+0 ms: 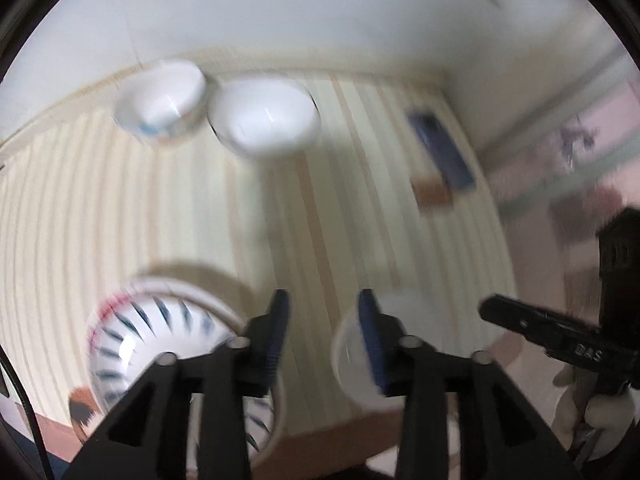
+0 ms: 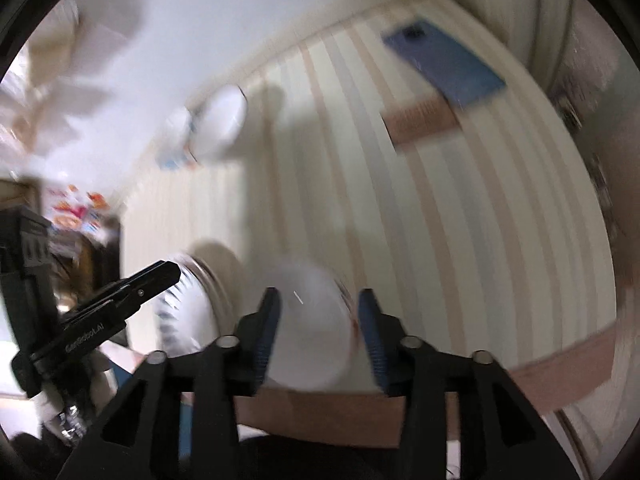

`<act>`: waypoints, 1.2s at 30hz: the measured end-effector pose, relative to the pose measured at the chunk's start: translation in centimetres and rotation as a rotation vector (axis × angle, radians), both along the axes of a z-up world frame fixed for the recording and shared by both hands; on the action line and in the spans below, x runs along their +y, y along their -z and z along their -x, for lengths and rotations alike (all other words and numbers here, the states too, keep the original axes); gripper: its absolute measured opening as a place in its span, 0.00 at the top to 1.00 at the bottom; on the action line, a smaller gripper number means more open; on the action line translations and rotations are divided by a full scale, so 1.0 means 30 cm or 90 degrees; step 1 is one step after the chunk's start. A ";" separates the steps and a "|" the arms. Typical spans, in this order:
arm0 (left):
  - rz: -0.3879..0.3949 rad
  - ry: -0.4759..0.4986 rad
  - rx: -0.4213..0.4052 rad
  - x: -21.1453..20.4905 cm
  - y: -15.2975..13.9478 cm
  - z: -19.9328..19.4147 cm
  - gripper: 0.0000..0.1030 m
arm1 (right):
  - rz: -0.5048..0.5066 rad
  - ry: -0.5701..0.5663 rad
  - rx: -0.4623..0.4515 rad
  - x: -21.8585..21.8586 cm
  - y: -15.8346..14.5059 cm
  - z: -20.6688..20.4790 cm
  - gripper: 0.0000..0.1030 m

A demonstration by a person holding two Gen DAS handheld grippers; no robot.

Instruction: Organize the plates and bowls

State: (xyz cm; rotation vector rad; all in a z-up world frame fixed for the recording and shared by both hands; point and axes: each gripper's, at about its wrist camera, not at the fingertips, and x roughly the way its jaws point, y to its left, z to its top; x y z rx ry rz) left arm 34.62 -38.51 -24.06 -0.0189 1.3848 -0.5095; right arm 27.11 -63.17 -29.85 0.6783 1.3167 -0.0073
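Both views are motion-blurred. My left gripper (image 1: 324,312) is open and empty above the striped tablecloth (image 1: 160,208). A white bowl with dark dashes (image 1: 160,336) sits on a plate at its lower left. A small plain white bowl (image 1: 356,360) lies behind its right finger. Two white bowls (image 1: 164,100) (image 1: 266,116) stand at the table's far edge. My right gripper (image 2: 318,312) is open, its fingers on either side of the plain white bowl (image 2: 308,328); contact is unclear. The dashed bowl (image 2: 184,312) is to its left.
A blue phone (image 1: 440,148) (image 2: 444,60) lies on a brown card (image 2: 420,120) at the far right of the table. The other gripper shows at the right edge of the left wrist view (image 1: 552,332) and at the left in the right wrist view (image 2: 108,304). A white wall rises behind.
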 end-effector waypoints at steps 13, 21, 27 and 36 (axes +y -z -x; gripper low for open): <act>-0.032 -0.100 0.062 0.056 0.278 -0.516 0.64 | -0.045 -0.024 -0.022 0.096 0.223 -0.664 0.50; -0.058 -0.070 0.049 0.007 0.363 -0.556 0.82 | -0.010 -0.048 0.008 0.157 0.370 -0.803 0.85; -0.058 -0.063 0.032 0.010 0.357 -0.545 0.86 | 0.023 -0.063 -0.002 0.173 0.351 -0.794 0.86; -0.053 -0.035 0.007 -0.025 0.273 -0.482 0.86 | 0.035 -0.057 -0.021 0.140 0.257 -0.711 0.86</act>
